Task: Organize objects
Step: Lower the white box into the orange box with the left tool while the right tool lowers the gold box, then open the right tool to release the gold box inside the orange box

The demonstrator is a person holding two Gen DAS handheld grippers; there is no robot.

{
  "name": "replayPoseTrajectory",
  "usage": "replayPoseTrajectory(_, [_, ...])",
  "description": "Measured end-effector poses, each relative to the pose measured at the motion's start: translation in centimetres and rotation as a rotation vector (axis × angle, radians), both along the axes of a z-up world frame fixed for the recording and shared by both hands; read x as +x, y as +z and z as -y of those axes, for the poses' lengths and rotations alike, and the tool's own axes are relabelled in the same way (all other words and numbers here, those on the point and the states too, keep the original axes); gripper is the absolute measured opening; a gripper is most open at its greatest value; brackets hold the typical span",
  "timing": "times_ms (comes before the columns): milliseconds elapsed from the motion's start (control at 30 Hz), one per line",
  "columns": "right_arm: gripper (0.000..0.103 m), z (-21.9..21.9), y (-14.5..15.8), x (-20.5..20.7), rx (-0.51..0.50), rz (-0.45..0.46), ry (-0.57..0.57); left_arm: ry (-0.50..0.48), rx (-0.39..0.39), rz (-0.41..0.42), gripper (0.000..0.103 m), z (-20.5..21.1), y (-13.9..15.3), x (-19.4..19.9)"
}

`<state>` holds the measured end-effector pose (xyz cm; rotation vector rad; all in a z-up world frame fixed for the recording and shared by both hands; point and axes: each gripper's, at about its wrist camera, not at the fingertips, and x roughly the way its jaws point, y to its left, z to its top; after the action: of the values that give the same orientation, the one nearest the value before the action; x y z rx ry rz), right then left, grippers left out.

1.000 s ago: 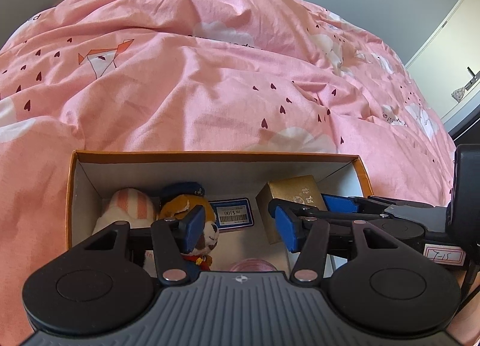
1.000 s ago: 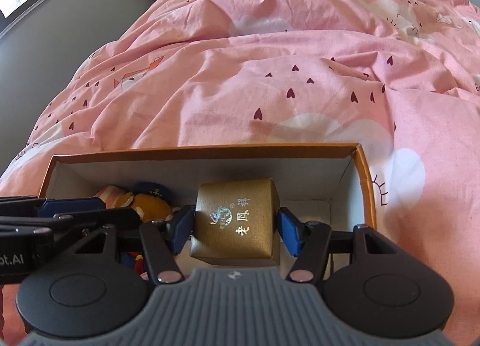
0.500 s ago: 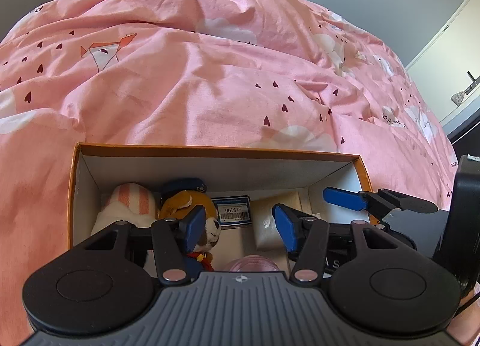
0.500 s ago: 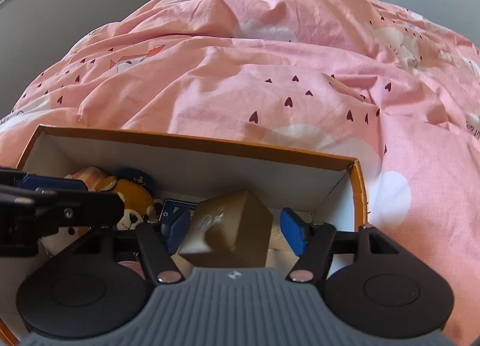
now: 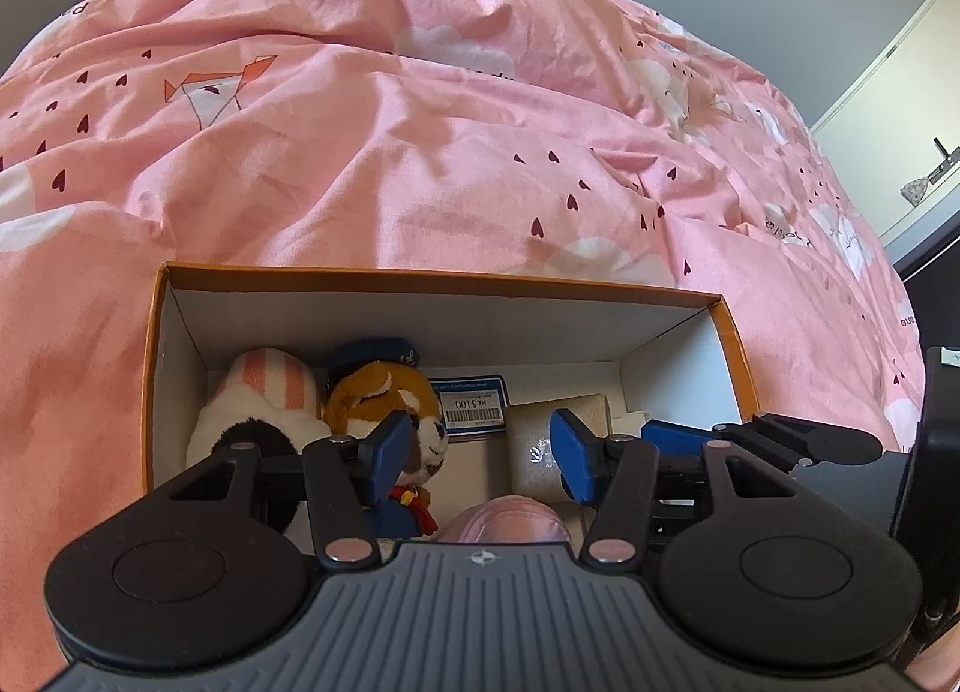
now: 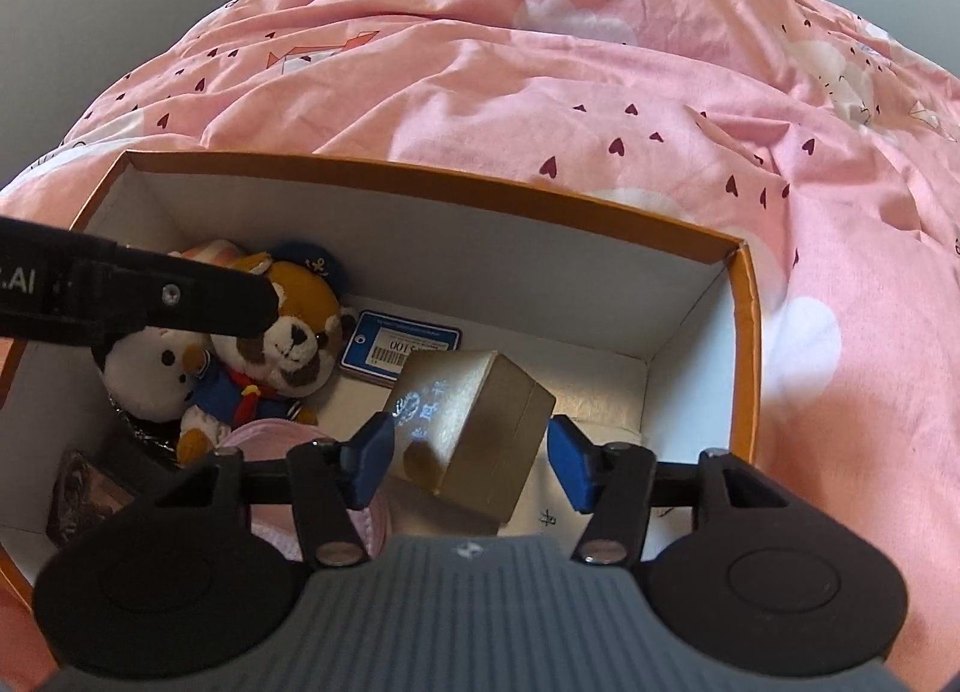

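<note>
An orange-rimmed cardboard box [image 6: 432, 171] with white inner walls sits on a pink bed; it also shows in the left wrist view [image 5: 420, 277]. A gold cube box [image 6: 474, 428] lies tilted inside it, in the left wrist view [image 5: 534, 446] too. My right gripper [image 6: 468, 452] is open with its jaws either side of the cube, not gripping it. My left gripper [image 5: 480, 446] is open and empty over the box. Inside are a fox plush in a sailor suit [image 6: 288, 344], a white plush [image 6: 156, 368], a blue card [image 6: 402, 350] and a pink round item [image 6: 282, 440].
The pink duvet [image 5: 420, 140] with small hearts rises behind the box. A dark patterned item [image 6: 78, 494] lies at the box's near left corner. The left gripper's black finger [image 6: 150, 296] crosses the right wrist view. A white door [image 5: 900, 92] stands at far right.
My right gripper opened and let go of the gold cube, which dropped tilted into the box. Both grippers moved closer over the box.
</note>
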<state>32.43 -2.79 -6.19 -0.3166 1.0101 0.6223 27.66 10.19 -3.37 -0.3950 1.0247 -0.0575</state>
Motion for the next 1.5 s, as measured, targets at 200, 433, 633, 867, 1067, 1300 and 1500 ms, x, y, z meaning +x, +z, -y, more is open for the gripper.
replayPoseTrajectory(200, [0.059,-0.3,-0.4,-1.6,-0.102,0.007,0.095,-0.029,0.006,-0.012,0.062,0.5,-0.3,-0.1])
replayPoseTrajectory(433, [0.045,-0.8,-2.6,-1.1,-0.178,-0.038,0.144,-0.092,-0.032,-0.038,0.052,2.2,-1.7,0.3])
replayPoseTrajectory(633, [0.025,0.3,-2.4,0.2,-0.068,-0.082,0.084,-0.073,-0.08,-0.076,0.044,2.6,-2.9,1.7])
replayPoseTrajectory(867, [0.019,1.1,-1.8,0.6,0.102,-0.052,0.042,-0.008,-0.103,-0.074,0.043,1.4,-3.1,2.2])
replayPoseTrajectory(1067, [0.02,-0.2,-1.7,0.6,0.113,-0.055,0.07,0.042,-0.107,-0.051,0.043,0.2,-2.4,2.1])
replayPoseTrajectory(1300, [0.06,-0.8,-0.9,0.8,0.144,-0.05,0.025,0.072,-0.09,-0.006,0.043,-0.5,-1.1,2.1])
replayPoseTrajectory(1500, [0.059,-3.9,-0.9,2.5,0.043,-0.063,0.042,0.071,-0.065,0.005,0.043,-0.7,-0.4,1.9])
